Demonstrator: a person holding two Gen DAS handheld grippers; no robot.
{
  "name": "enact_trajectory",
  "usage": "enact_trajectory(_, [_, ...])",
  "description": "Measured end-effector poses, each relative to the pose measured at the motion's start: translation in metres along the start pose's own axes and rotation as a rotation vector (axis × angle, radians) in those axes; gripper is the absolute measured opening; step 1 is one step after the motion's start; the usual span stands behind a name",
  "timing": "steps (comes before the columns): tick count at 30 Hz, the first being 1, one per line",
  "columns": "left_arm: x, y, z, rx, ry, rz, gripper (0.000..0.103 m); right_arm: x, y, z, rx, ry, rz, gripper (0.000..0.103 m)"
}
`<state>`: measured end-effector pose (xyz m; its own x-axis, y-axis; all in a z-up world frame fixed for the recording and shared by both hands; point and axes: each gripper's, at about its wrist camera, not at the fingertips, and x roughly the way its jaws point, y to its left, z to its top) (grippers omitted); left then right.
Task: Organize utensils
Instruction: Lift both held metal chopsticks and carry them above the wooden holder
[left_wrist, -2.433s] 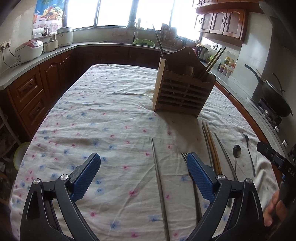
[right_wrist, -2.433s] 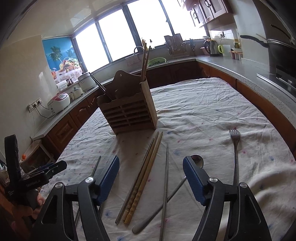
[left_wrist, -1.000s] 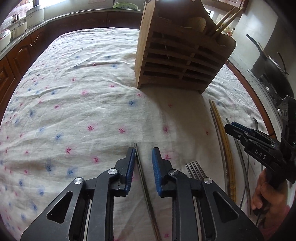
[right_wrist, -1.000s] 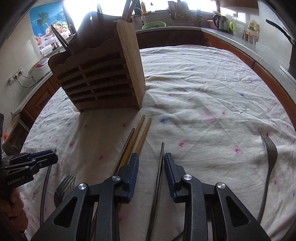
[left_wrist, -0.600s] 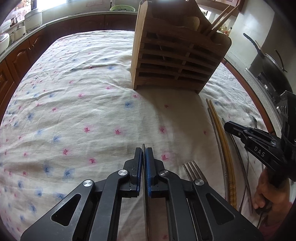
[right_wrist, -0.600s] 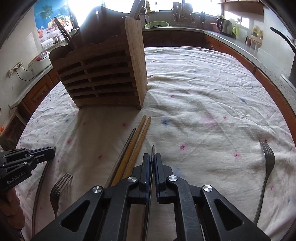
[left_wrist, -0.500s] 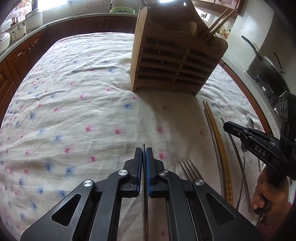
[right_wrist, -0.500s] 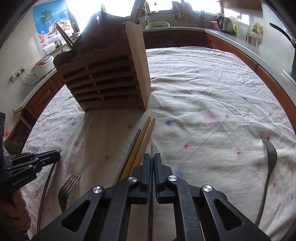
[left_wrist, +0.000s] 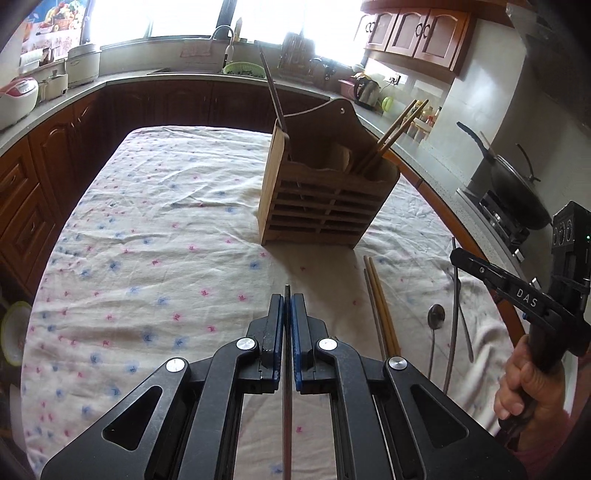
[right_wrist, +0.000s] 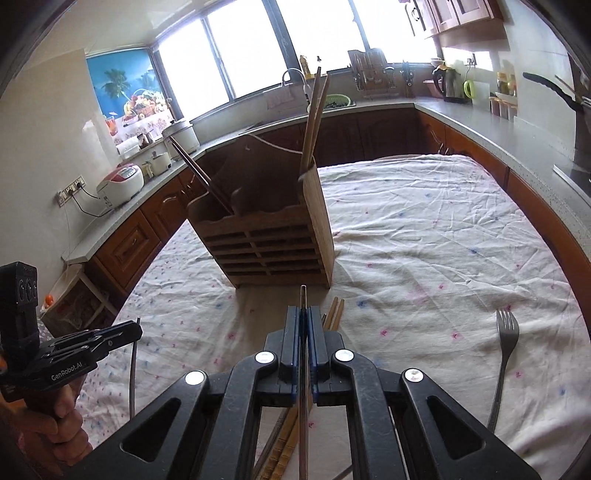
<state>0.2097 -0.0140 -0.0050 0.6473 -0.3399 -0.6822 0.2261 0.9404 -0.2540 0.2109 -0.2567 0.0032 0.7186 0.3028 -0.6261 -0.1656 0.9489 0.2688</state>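
Left gripper (left_wrist: 287, 306) and right gripper (right_wrist: 303, 317) each clamp one thin metal chopstick (left_wrist: 287, 369), either could pivot or slip before reaching wooden holder (left_wrist: 325, 199) at frame centre

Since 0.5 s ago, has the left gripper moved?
Yes. The left gripper, shut on a metal chopstick, has lifted and pulled back: the wooden holder now sits lower and smaller in its view.

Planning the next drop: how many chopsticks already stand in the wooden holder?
3. One dark chopstick leans out of the wooden holder's left end in the left wrist view; two light wooden chopsticks lean together at its right end. Shorter ones inside may be hidden.
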Motion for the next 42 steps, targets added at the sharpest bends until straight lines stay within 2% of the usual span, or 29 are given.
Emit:
enact_trajectory(7, [-0.041,-0.001,0.001,-0.002,-0.077,-0.009,0.003,-0.039,0.011,0.009,-0.011,-0.094,0.013,0.004])
enact_trajectory(20, [-0.092,0.006,0.000,-0.036,-0.197,0.000,0.003,-0.084,0.018,0.012,-0.025,-0.206,0.019,0.004])
enact_trajectory(34, [-0.107,0.013,0.005,-0.077,-0.259,0.001,0.003,-0.096,0.025,0.017,-0.035,-0.245,0.021,0.004])
enact_trajectory(42, [-0.113,0.014,0.019,-0.103,-0.304,-0.007,0.003,-0.093,0.024,0.027,-0.027,-0.270,0.027,0.004])
